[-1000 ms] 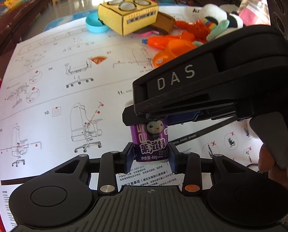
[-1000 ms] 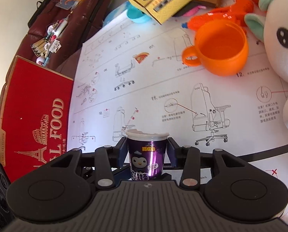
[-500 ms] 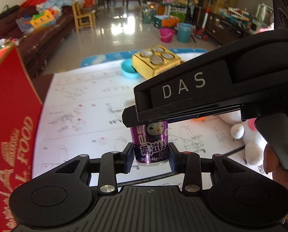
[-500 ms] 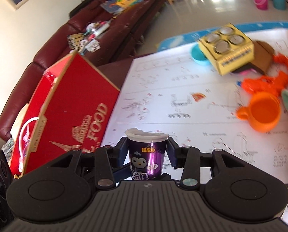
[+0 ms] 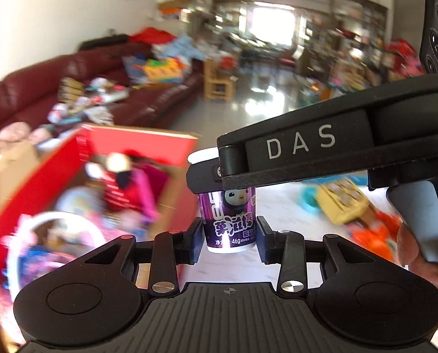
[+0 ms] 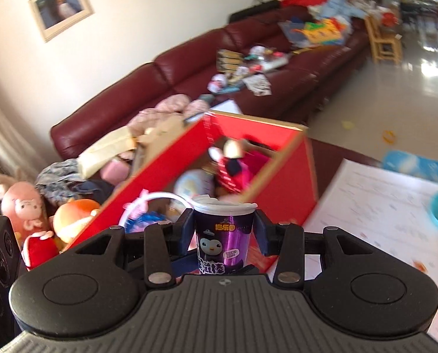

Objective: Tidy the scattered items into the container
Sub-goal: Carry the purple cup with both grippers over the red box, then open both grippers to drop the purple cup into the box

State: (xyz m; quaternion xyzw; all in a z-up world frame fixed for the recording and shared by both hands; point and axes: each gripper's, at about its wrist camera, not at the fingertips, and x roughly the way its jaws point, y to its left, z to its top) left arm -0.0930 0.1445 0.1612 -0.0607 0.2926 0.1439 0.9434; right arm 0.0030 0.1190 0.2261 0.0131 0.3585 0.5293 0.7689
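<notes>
Left wrist view: a small purple snack cup (image 5: 229, 220) stands upright between the two fingers of the left gripper (image 5: 229, 236), which close on its lower part from both sides. The label shows a cartoon penguin face, large white Chinese characters, and "46g" near the bottom rim. The right gripper (image 5: 219, 176) reaches in from the right and clamps the same cup near its white lid; its black body carries the raised letters "DAS". A hand (image 5: 424, 261) wraps that gripper's handle at the right edge.

To the left lies the open red cardboard box (image 5: 136, 138), blurred, already holding pink and blue toys and a white hoop. Its near corner edge stands just left of the cup. Behind it runs a dark red sofa (image 5: 36, 88) heaped with clutter. To the right, a white sheet (image 5: 283, 203) holds a yellow box and orange toys, all blurred.

Right wrist view: the right gripper (image 6: 223, 231) has its partly open fingers pressed on the cup (image 6: 223, 235) just under the lid rim. The cup is in the air, in front of the red box (image 6: 277, 197). An orange logo with small unreadable characters sits above the penguin. The box's open top lies just beyond and slightly left of the cup, with free room above its rim. Plush toys (image 6: 25, 206) lie on the left beside the box; the printed white sheet (image 6: 374, 206) spreads on the right, its print too blurred to read.
</notes>
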